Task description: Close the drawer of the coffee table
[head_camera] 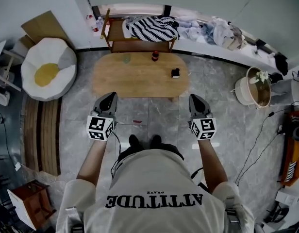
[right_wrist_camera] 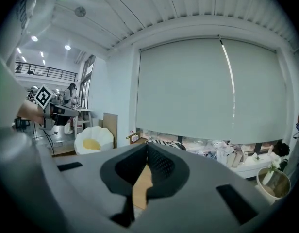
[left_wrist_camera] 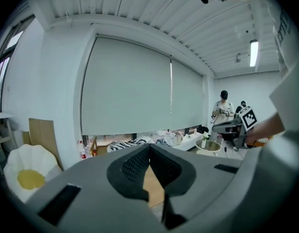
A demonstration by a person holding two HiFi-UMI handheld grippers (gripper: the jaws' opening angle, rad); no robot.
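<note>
The oval wooden coffee table [head_camera: 135, 79] stands on the grey tiled floor just ahead of the person's feet. From above, no drawer shows beyond its near edge. My left gripper [head_camera: 110, 97] hangs over the floor at the table's near left edge, jaws shut and holding nothing. My right gripper [head_camera: 195, 98] is level with it at the near right edge, also shut and holding nothing. In the left gripper view the closed tips [left_wrist_camera: 149, 147] point at a window blind, with a strip of tabletop below them. The right gripper view shows its closed tips [right_wrist_camera: 147, 147] the same way.
A small red bottle [head_camera: 155, 57] and a black object [head_camera: 175, 73] sit on the table. Behind it is a wooden bench with a striped cloth [head_camera: 152, 28]. A white and yellow cushion seat [head_camera: 47, 67] lies left, a plant basket [head_camera: 254, 86] right. Another person [left_wrist_camera: 222, 110] stands far off.
</note>
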